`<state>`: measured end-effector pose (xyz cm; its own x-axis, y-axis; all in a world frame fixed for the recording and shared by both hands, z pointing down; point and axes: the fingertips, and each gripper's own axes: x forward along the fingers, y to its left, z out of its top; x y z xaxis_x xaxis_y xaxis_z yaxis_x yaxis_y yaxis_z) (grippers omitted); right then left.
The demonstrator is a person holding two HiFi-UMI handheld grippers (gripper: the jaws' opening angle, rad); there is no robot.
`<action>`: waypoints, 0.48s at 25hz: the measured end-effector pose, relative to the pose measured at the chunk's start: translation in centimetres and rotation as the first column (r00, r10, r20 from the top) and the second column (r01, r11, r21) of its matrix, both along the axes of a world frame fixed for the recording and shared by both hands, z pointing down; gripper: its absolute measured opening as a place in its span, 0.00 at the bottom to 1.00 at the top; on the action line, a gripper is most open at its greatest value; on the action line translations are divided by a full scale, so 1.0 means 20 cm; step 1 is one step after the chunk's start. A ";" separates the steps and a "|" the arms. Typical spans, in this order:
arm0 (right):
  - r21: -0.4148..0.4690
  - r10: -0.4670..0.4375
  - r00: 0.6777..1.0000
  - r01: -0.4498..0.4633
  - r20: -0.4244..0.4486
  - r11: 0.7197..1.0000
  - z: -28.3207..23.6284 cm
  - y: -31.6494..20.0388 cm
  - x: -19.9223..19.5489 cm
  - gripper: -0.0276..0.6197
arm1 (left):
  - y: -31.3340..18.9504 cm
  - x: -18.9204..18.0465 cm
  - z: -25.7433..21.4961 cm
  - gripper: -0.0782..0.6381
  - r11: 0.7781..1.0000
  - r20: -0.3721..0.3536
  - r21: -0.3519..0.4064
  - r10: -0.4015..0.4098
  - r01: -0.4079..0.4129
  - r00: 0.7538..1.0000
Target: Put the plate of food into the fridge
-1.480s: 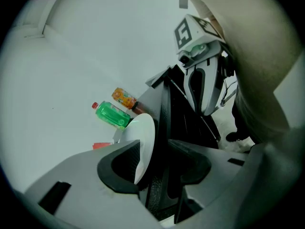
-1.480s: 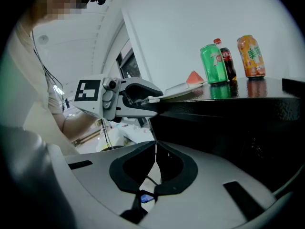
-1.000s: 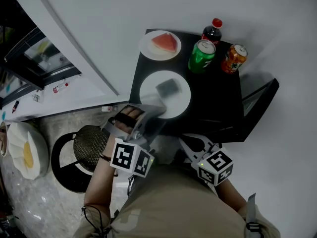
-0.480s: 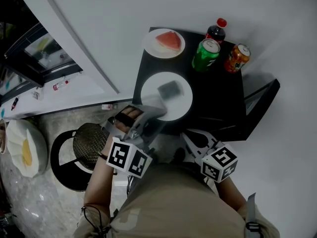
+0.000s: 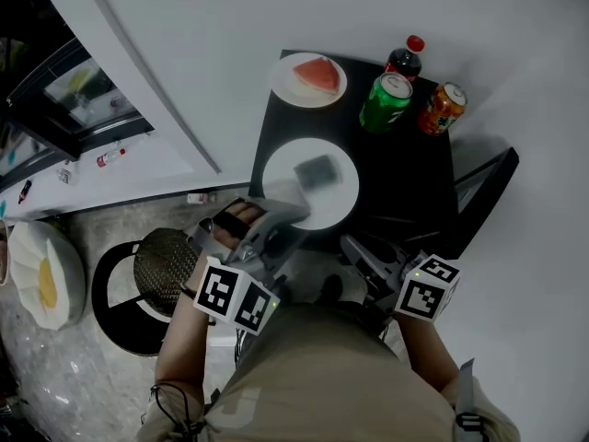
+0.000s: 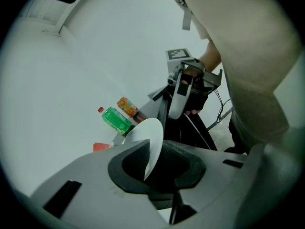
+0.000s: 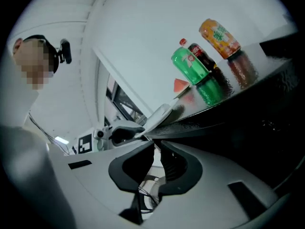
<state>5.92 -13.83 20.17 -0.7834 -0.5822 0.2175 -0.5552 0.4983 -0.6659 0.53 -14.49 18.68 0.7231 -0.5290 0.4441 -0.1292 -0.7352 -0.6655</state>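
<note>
Food [image 5: 317, 168], a dark rectangular piece, lay near the middle of a white plate [image 5: 333, 201] on the near-left part of a black table [image 5: 409, 178]. The plate's near-left rim stood between the jaws of the left gripper [image 5: 285, 212], which had just been closing and clasped it; the left gripper view showed the thin white edge running down into the gap between the dark pads. Whether the plate had left the tabletop could not be told.

At the table's near edge, right of the plate and apart from it, the right gripper [image 5: 352, 245] was clenched on nothing, its jaws almost together and pointing toward the table's front.

Farther back on the table, a smaller plate [image 5: 287, 86] carried a red watermelon slice [image 5: 317, 74]. To its right stood a green can [image 5: 385, 101], a dark cola bottle [image 5: 405, 56] with a red cap just behind it, and an orange can [image 5: 440, 108] at the far-right corner. All three drinks stood upright and close together, well apart from the grasped plate.
</note>
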 end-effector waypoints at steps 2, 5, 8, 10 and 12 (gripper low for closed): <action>-0.015 -0.001 0.999 0.002 0.044 1.000 -0.03 -0.01 -0.01 0.08 | 0.01 -0.01 0.00 0.21 1.000 -0.007 -0.007 0.007 -0.007 1.000; -0.039 -0.005 0.994 0.010 0.106 0.999 -0.06 -0.03 -0.03 0.15 | 0.02 -0.01 0.00 0.21 1.000 -0.014 -0.010 0.013 -0.014 1.000; -0.083 -0.004 0.982 0.020 0.189 0.996 -0.09 -0.02 -0.04 0.26 | 0.03 -0.02 0.00 0.21 1.000 -0.014 -0.013 0.026 -0.026 1.000; -0.112 0.017 0.974 0.008 0.227 0.994 -0.10 -0.03 -0.03 0.26 | 0.05 -0.02 0.00 0.21 0.999 -0.014 -0.014 0.035 -0.035 0.999; -0.134 0.052 0.965 -0.017 0.256 0.991 -0.11 -0.06 -0.02 0.26 | 0.05 -0.03 0.00 0.21 0.999 -0.014 -0.015 0.043 -0.044 0.999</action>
